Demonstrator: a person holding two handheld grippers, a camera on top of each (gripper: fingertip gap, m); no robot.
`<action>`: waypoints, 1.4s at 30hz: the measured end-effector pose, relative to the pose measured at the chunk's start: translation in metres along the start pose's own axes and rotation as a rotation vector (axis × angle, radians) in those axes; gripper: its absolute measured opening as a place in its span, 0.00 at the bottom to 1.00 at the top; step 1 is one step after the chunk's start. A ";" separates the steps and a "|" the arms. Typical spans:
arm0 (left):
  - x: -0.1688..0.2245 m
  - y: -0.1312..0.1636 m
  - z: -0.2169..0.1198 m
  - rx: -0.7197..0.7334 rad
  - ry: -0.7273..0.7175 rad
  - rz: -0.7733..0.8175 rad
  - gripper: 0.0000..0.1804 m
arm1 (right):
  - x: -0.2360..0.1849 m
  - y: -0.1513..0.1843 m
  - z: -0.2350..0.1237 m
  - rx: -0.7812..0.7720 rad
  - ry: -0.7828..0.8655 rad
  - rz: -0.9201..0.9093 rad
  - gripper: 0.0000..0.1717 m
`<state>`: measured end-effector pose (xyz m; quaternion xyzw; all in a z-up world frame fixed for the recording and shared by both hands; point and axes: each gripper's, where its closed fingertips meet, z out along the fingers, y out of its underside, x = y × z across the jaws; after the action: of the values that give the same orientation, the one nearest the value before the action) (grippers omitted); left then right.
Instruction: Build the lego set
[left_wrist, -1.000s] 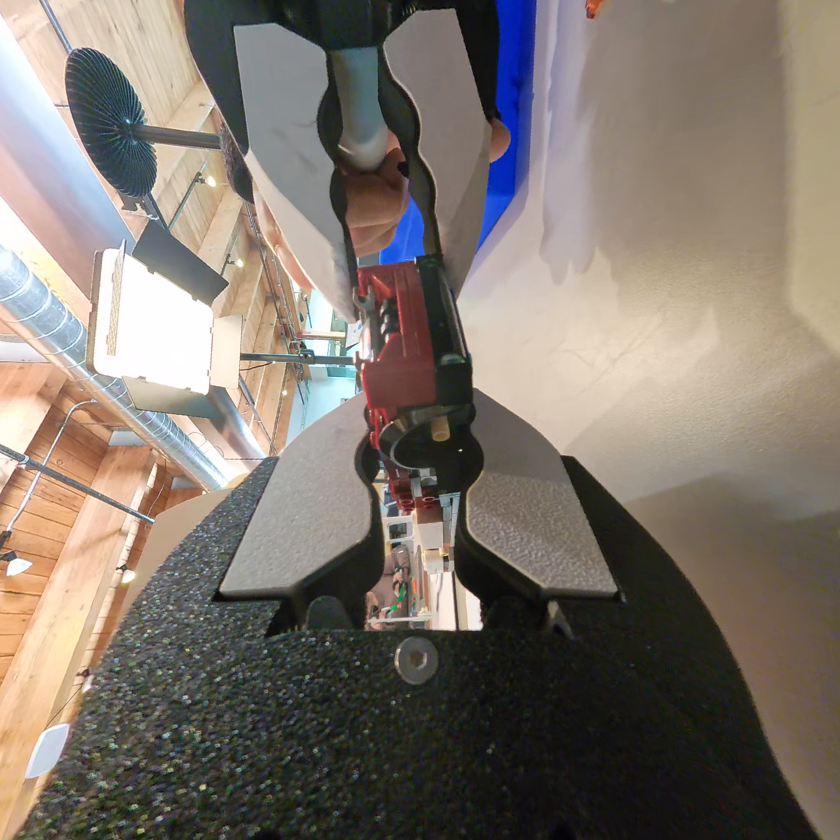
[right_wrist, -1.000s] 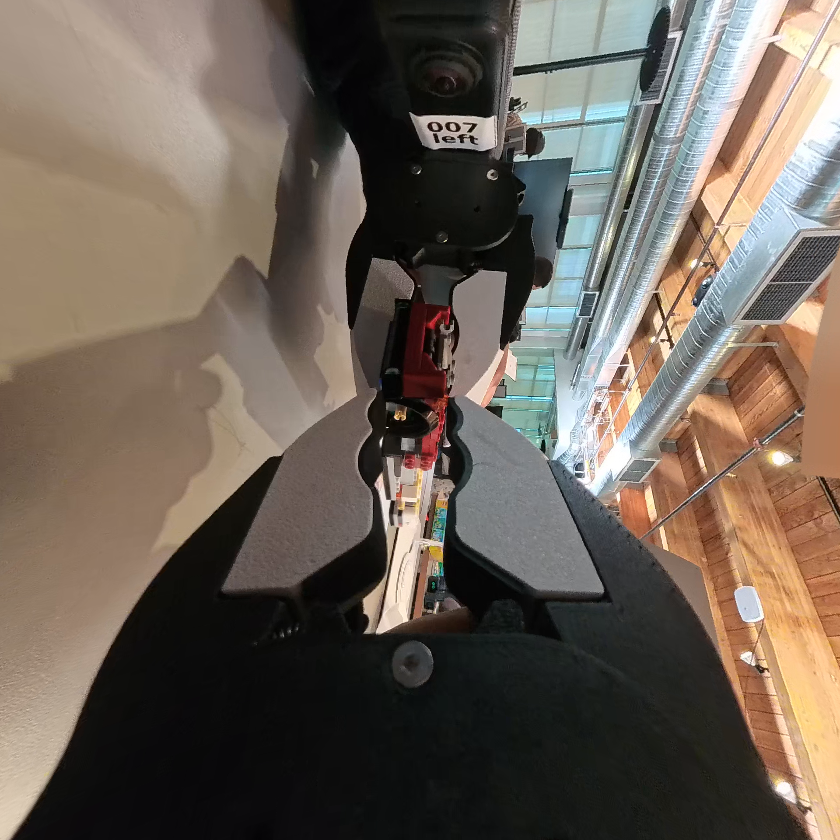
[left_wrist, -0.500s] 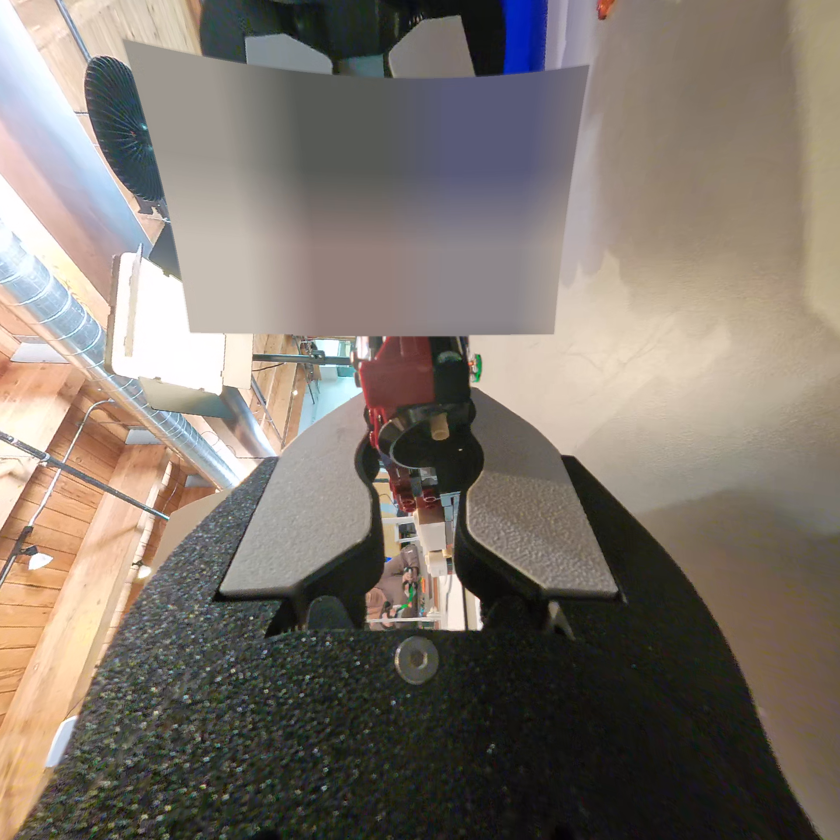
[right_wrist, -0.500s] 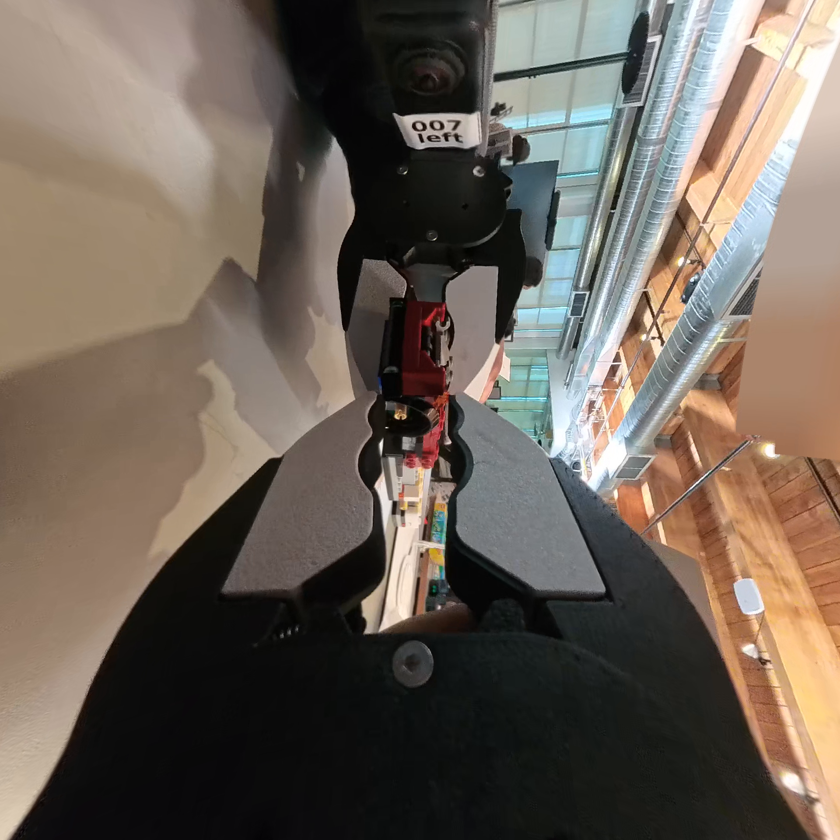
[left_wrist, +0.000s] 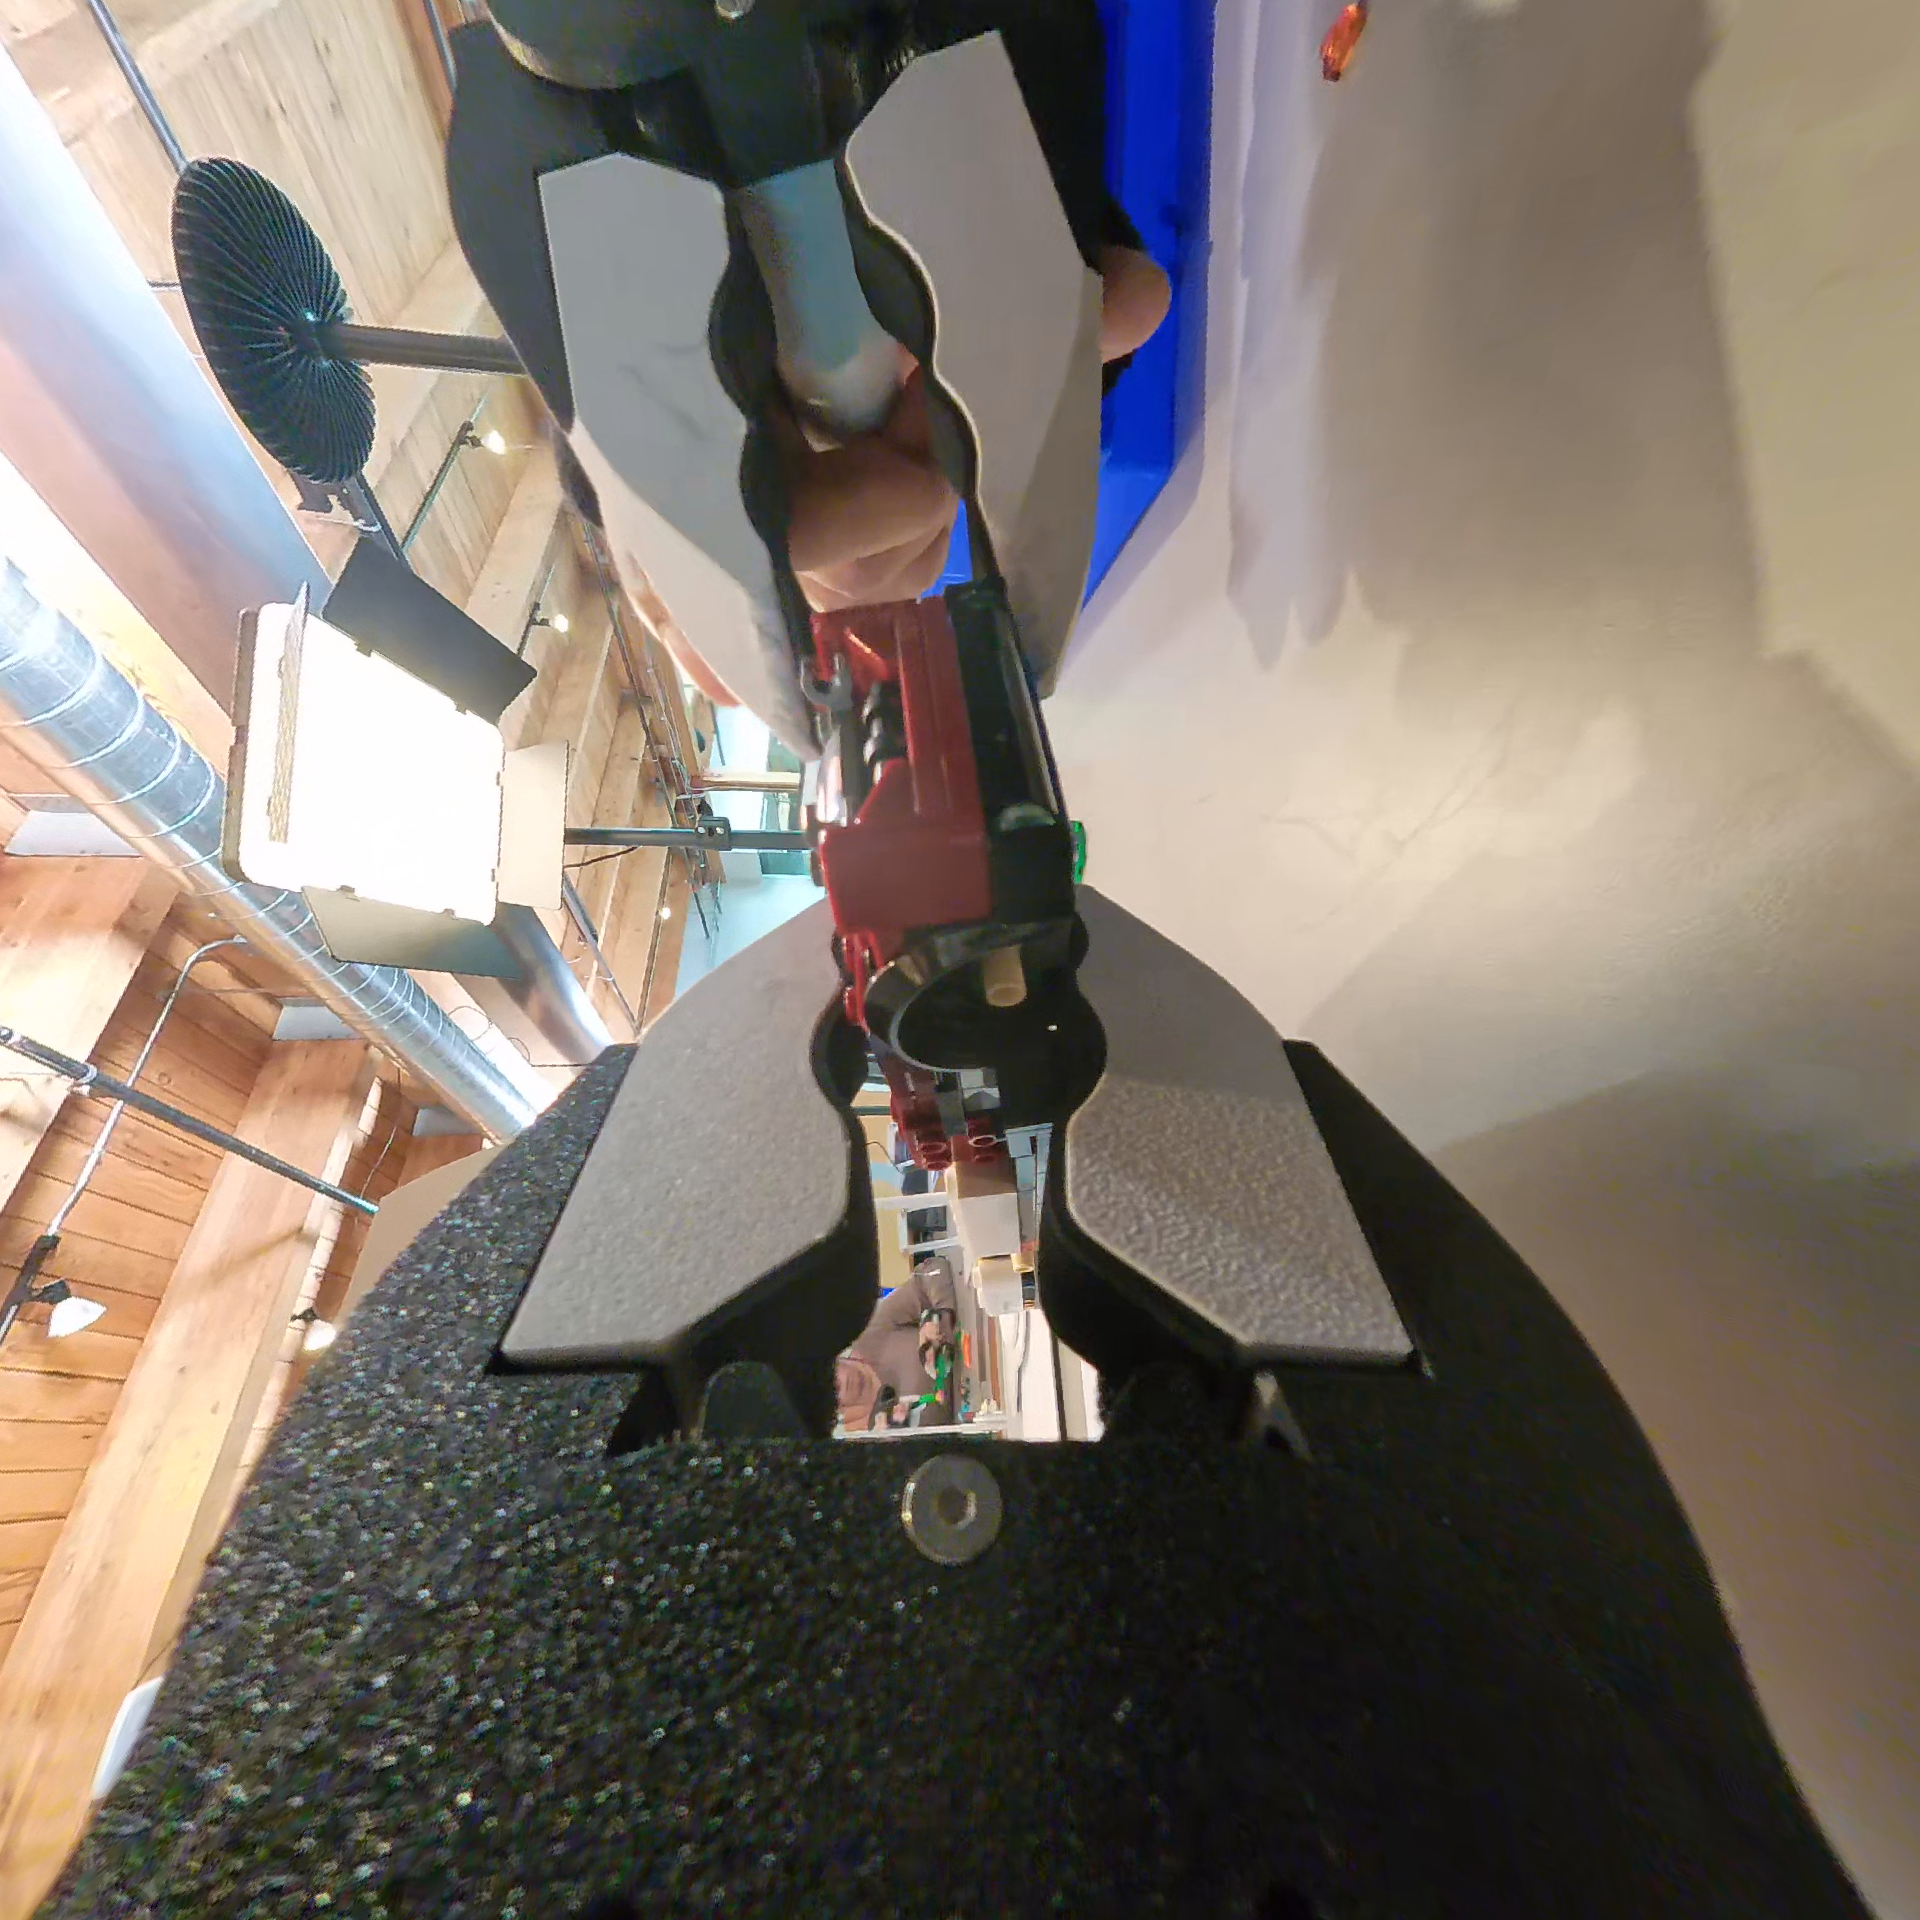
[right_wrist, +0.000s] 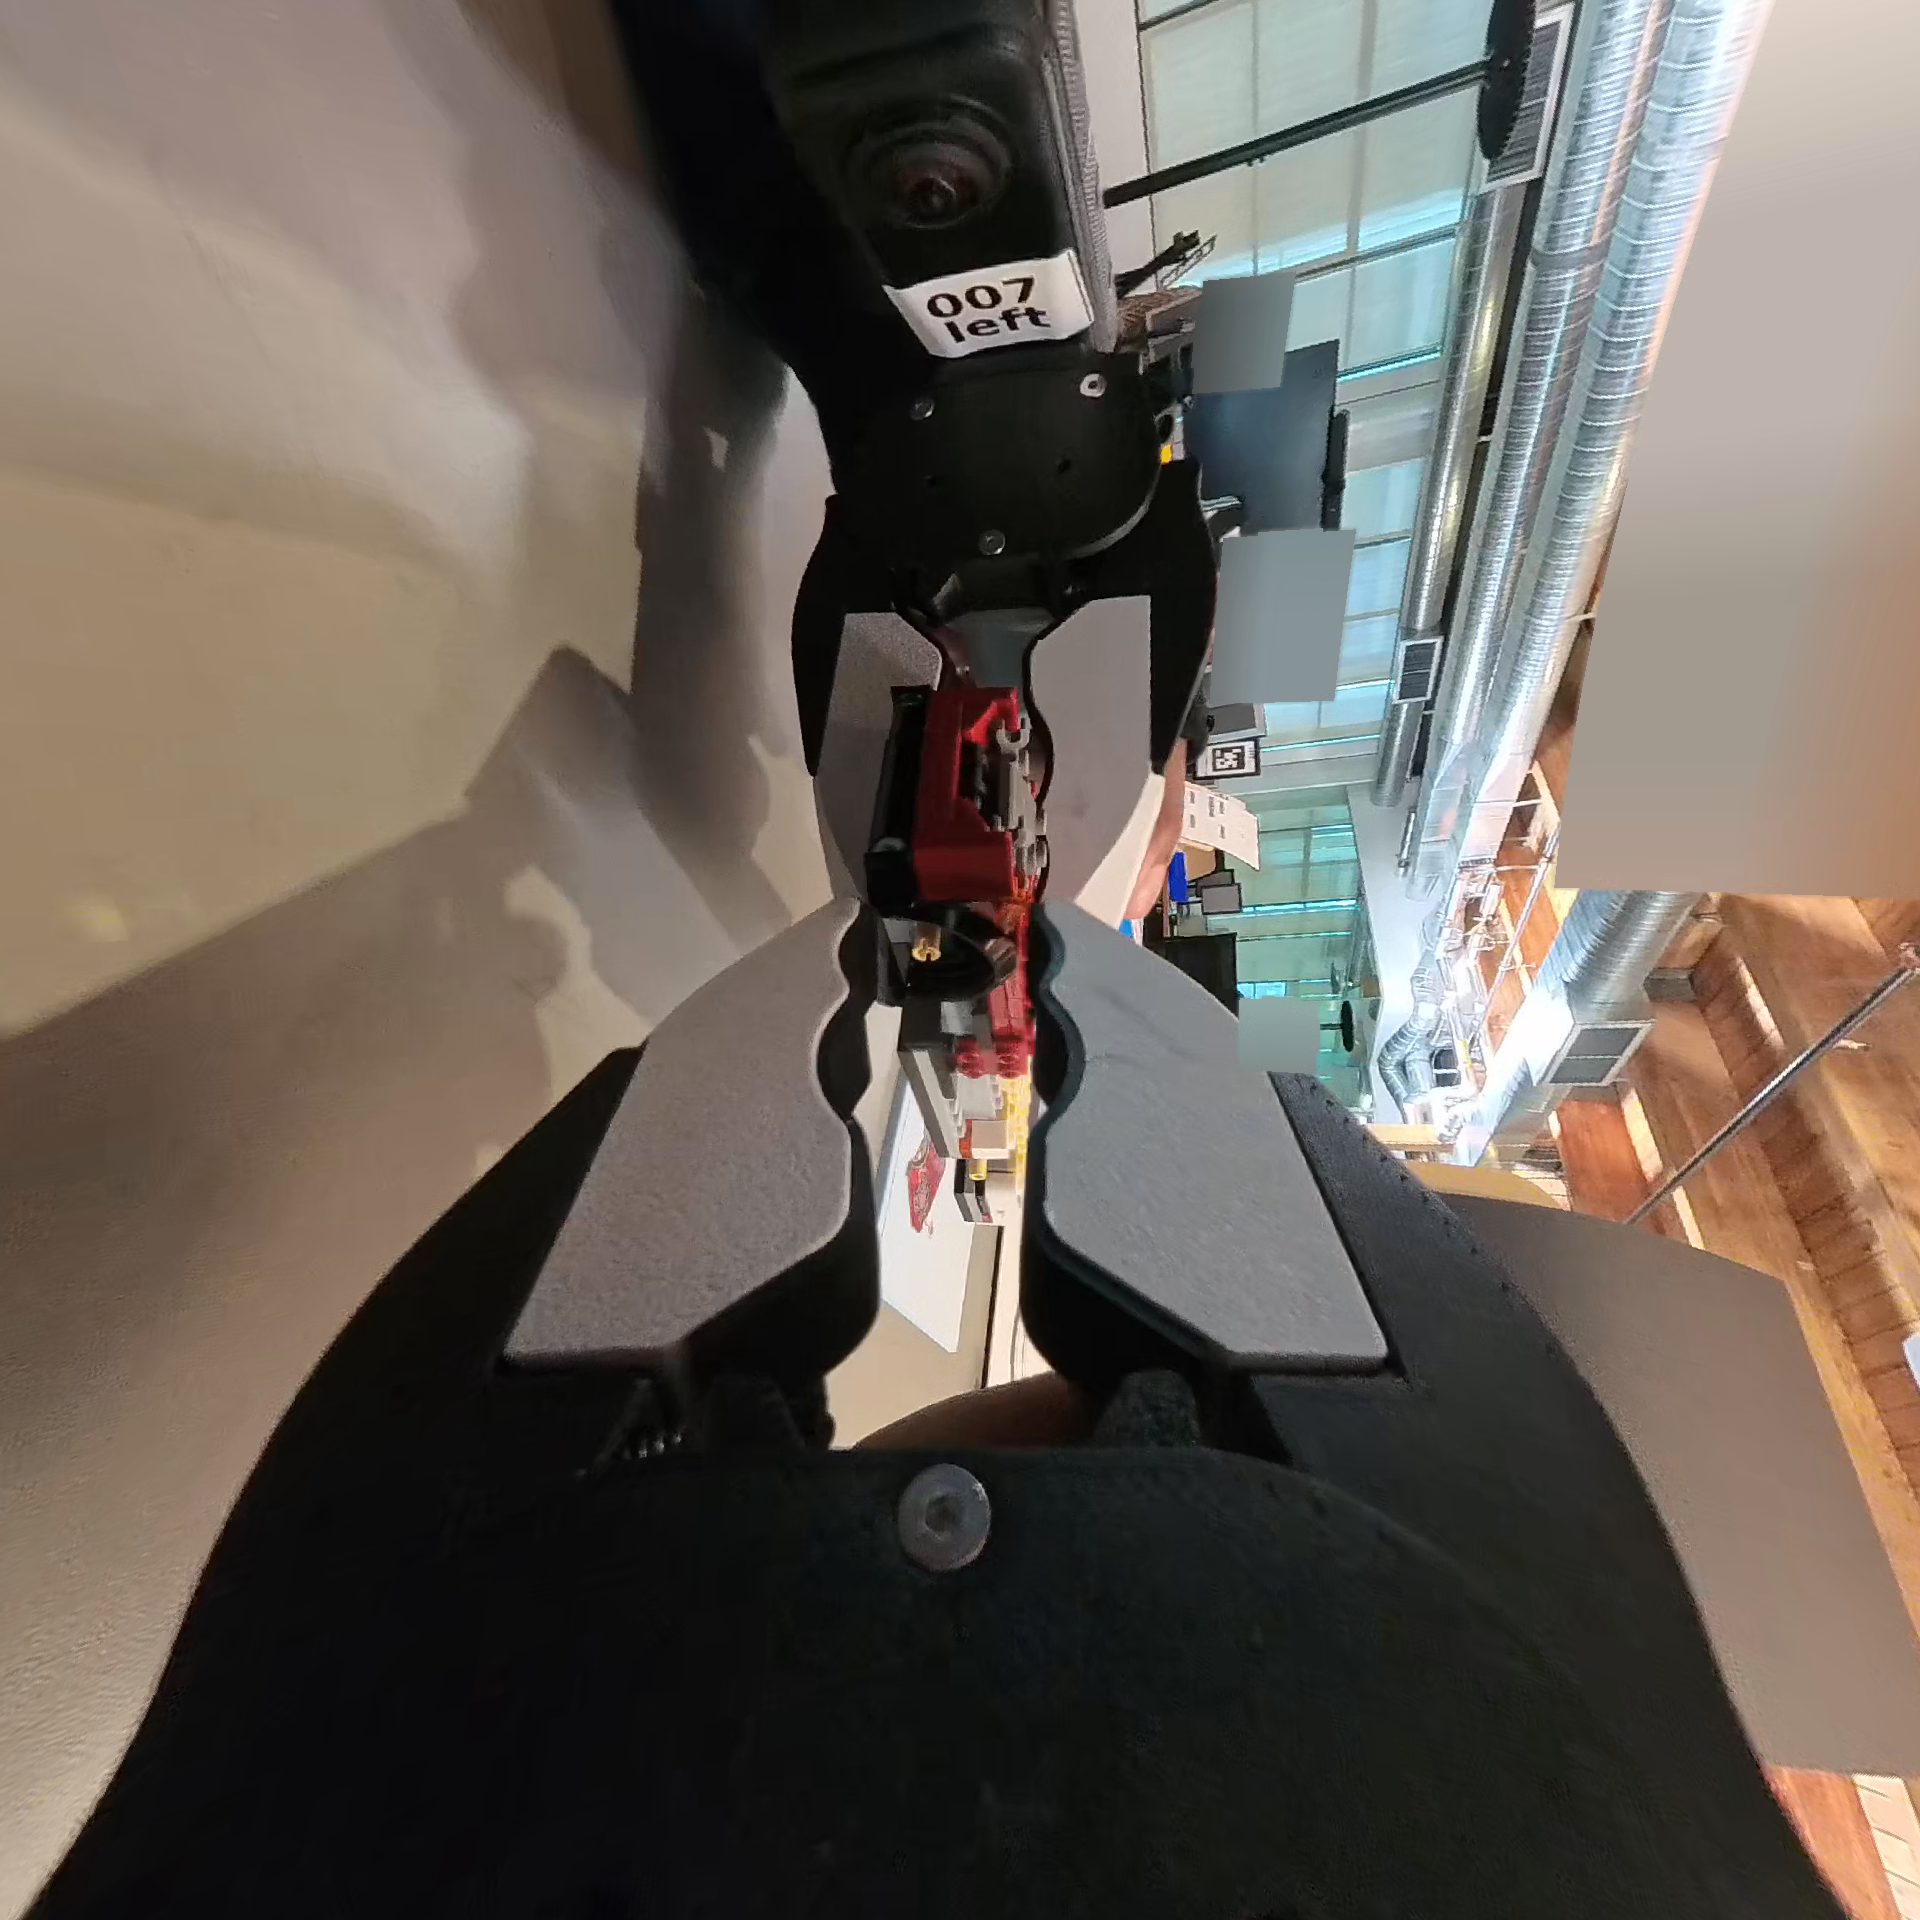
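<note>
Views differ in what they reveal: the left wrist view shows the right tool (left_wrist: 914, 623) from the front with a person's fingers (left_wrist: 868, 530) behind its grey fingers, a blue object (left_wrist: 1153, 343) at the edge of the pale tabletop (left_wrist: 1507, 727), and a bright lamp panel (left_wrist: 364, 769) with a round black fan (left_wrist: 272, 335); the right wrist view shows instead the left tool (right_wrist: 940, 831) with its camera lens and a white label, large windows (right_wrist: 1340, 218) and silver ducts (right_wrist: 1538, 416). A toy brick model (left_wrist: 935, 831) hangs in the air between both tools, beside the tabletop and not touching it. Its long axis runs from one tool to the other, along the fingers of both. It is dark red and black, with small grey parts on one side, a black wheel (left_wrist: 987, 1023) with a tan axle pin at the end near the left tool, and red studs below. Each tool is partly closed on one end of this model, and its pads press the model's sides. In the right wrist view the same model (right_wrist: 961, 821) shows the wheel at the right tool's fingertips.
</note>
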<state>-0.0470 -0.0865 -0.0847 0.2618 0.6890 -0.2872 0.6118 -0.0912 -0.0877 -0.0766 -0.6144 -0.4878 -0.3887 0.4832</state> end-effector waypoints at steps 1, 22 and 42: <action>0.000 0.000 0.000 0.000 0.003 -0.001 0.18 | 0.000 0.000 0.000 -0.001 -0.003 0.006 0.16; 0.006 0.001 0.000 -0.003 0.043 -0.039 0.18 | 0.001 0.001 0.001 -0.031 0.033 -0.106 0.12; 0.002 0.006 0.001 -0.002 0.019 -0.108 0.18 | 0.004 -0.005 0.000 0.030 0.009 0.071 0.21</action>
<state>-0.0427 -0.0829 -0.0867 0.2264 0.7081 -0.3164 0.5892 -0.0948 -0.0868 -0.0717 -0.6223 -0.4692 -0.3666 0.5081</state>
